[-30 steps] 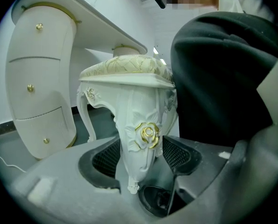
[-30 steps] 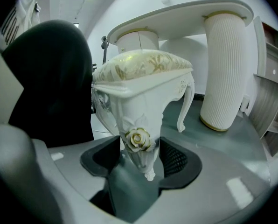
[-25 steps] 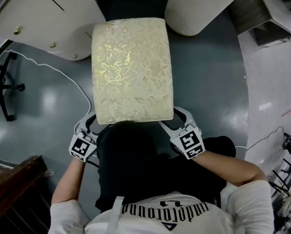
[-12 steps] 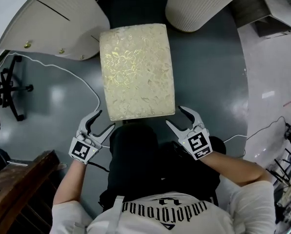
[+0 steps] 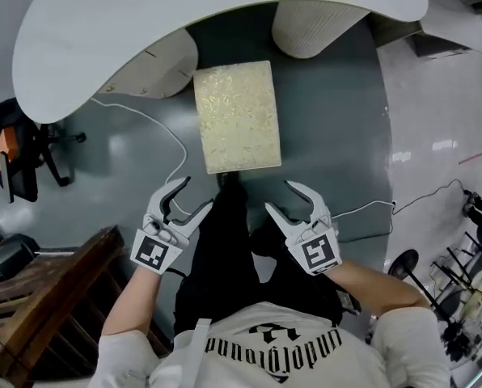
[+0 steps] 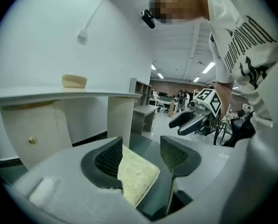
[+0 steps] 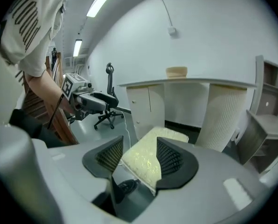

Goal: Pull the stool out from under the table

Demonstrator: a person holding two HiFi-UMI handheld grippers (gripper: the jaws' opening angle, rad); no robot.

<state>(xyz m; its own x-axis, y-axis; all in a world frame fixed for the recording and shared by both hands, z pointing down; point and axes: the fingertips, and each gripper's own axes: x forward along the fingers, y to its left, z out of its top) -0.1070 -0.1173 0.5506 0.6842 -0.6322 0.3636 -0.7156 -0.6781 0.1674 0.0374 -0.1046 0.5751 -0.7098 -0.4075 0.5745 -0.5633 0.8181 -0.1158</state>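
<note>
The stool, with a cream and gold brocade seat, stands on the grey floor just in front of the white table. My left gripper and right gripper hover above the floor on my side of the stool, clear of its near edge. Both jaws are closing with nothing between them. In the left gripper view the stool shows far below the left gripper, and the right gripper floats beyond. The right gripper view shows the stool beyond the right gripper.
A ribbed white pedestal and a cream cabinet stand under the table. A white cable trails across the floor. A black office chair stands at the left, wooden furniture at the lower left. A tan bowl rests on the table.
Both grippers have come off the stool's near corners and drawn back and up. The head view has risen, so the stool looks smaller and the table top now shows.
</note>
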